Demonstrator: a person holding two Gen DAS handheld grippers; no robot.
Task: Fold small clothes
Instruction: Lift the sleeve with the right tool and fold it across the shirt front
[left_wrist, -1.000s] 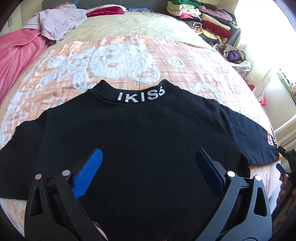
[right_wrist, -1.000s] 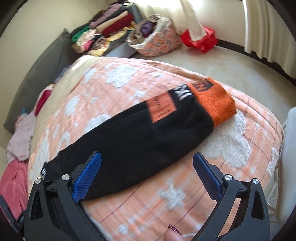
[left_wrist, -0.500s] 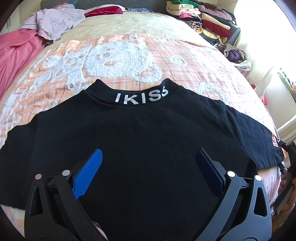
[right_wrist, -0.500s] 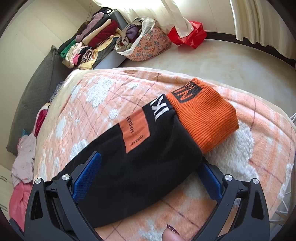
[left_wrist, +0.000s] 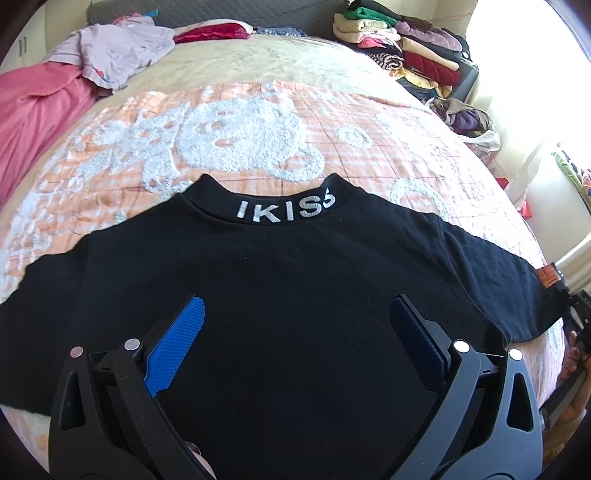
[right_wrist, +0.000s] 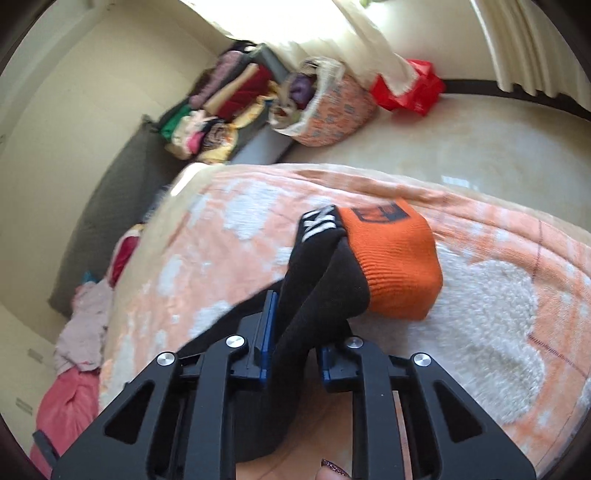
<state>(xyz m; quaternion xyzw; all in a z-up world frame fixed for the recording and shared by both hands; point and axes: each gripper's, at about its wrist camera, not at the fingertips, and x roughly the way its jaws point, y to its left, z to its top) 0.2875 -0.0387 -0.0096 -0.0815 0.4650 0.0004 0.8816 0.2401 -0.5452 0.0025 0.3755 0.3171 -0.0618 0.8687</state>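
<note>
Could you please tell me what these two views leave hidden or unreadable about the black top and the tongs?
- Left wrist view: the black top has its hem hidden behind the left tongs.
- Right wrist view: orange cuff lettering blurred; sleeve fabric covers the right tongs pads.

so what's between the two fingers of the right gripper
In the right wrist view, the right gripper has just closed on the sweater's black sleeve, bunching the cloth between its pads just below the orange cuff.

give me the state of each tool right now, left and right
Left tool: open, hovering over the black shirt, holding nothing.
Right tool: its jaws have just been closing, now shut on the shirt's black sleeve near the orange cuff.
</note>
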